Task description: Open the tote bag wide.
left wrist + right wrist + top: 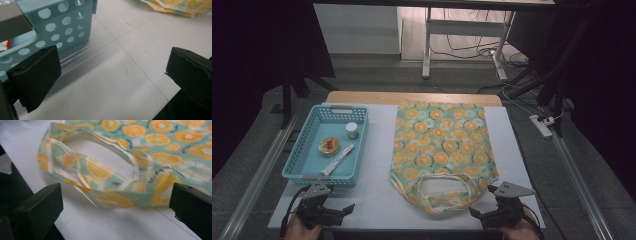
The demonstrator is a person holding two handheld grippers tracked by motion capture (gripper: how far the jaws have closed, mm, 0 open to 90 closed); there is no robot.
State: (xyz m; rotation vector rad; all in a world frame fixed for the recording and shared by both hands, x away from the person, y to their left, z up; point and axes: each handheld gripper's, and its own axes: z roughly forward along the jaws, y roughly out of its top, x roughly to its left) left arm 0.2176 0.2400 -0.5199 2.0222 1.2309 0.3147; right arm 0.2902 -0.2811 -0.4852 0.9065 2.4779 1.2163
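Observation:
A cloth bag (pixel 439 145) printed with orange slices lies flat in the middle of the white table mat, its handles (pixel 439 192) toward the near edge. The handles (pixel 100 173) lie just beyond my right gripper (pixel 116 207), which is open and empty. At the near right corner of the mat, that right gripper (pixel 482 210) points left toward the handles. My left gripper (pixel 343 209) rests at the near left, open and empty, just in front of a light blue perforated basket (pixel 292 165). The basket wall (pixel 62 27) stands close beyond my left gripper (pixel 112 75).
Inside the basket lie a small white jar (pixel 352 130), a round orange-and-red item (pixel 329 146) and a white stick-shaped packet (pixel 337 160). A power strip (pixel 541 125) and cables lie on the floor to the right. Desk legs stand beyond the table.

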